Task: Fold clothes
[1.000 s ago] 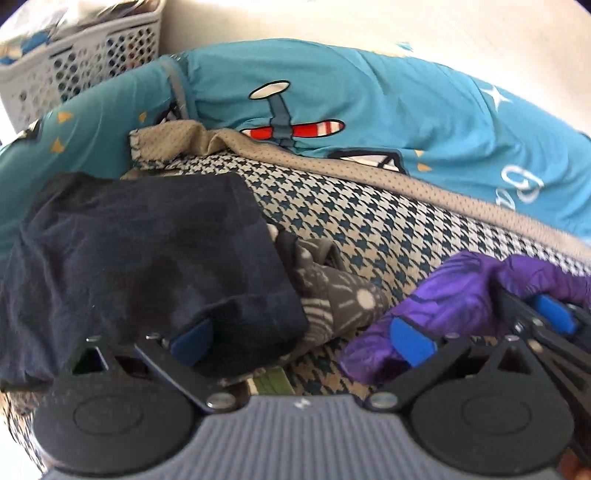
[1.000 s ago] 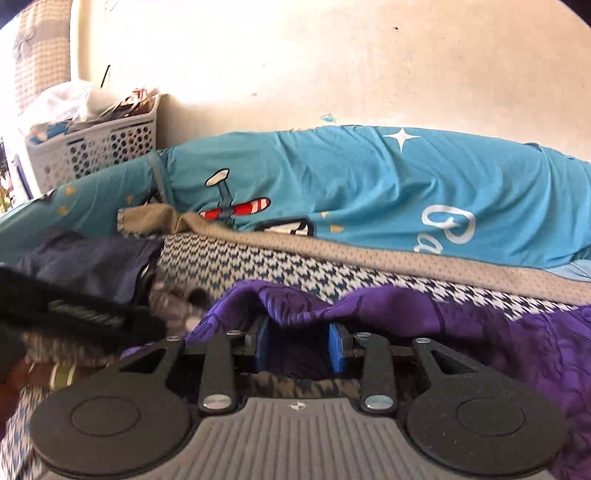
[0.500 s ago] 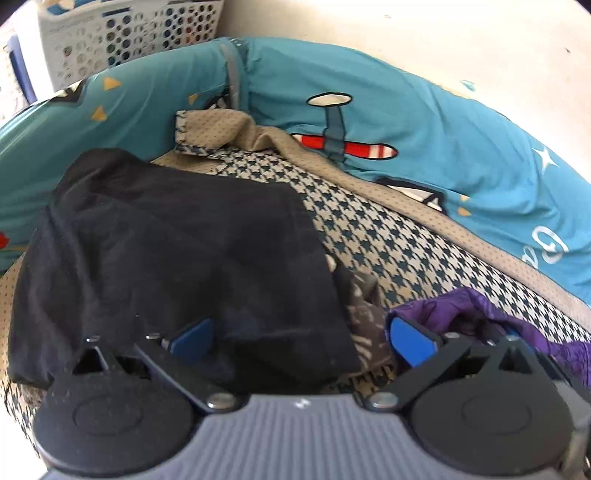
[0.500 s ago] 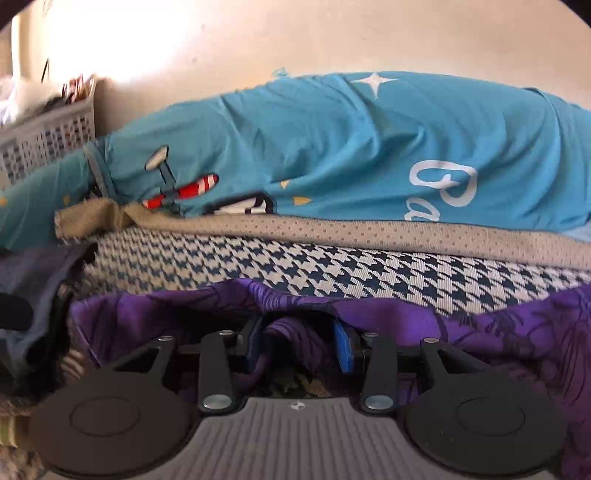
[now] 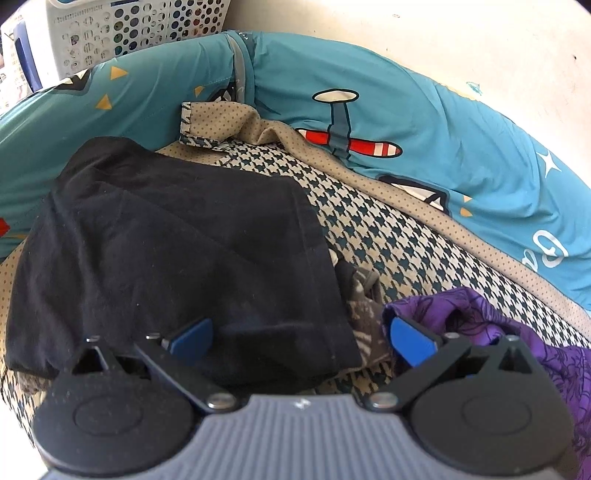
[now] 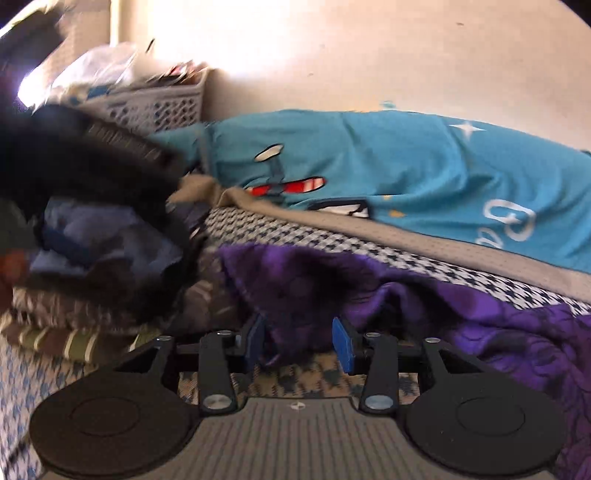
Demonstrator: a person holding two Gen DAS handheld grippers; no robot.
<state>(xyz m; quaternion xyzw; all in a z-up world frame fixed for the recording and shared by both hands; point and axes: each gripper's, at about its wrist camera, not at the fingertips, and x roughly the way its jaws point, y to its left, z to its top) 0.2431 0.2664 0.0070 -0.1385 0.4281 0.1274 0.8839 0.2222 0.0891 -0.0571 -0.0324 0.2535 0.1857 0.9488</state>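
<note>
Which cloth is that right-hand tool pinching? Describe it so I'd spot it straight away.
Start at the big teal airplane-print bedding, then drop to the houndstooth blanket before it. Crumpled there lies the shiny purple garment, held by the right gripper, the only purple, glossy fabric beside dark, matte clothes.

White perforated basket [image 5: 140, 33], perhaps full, beside teal cushions [image 5: 424, 122].
</note>
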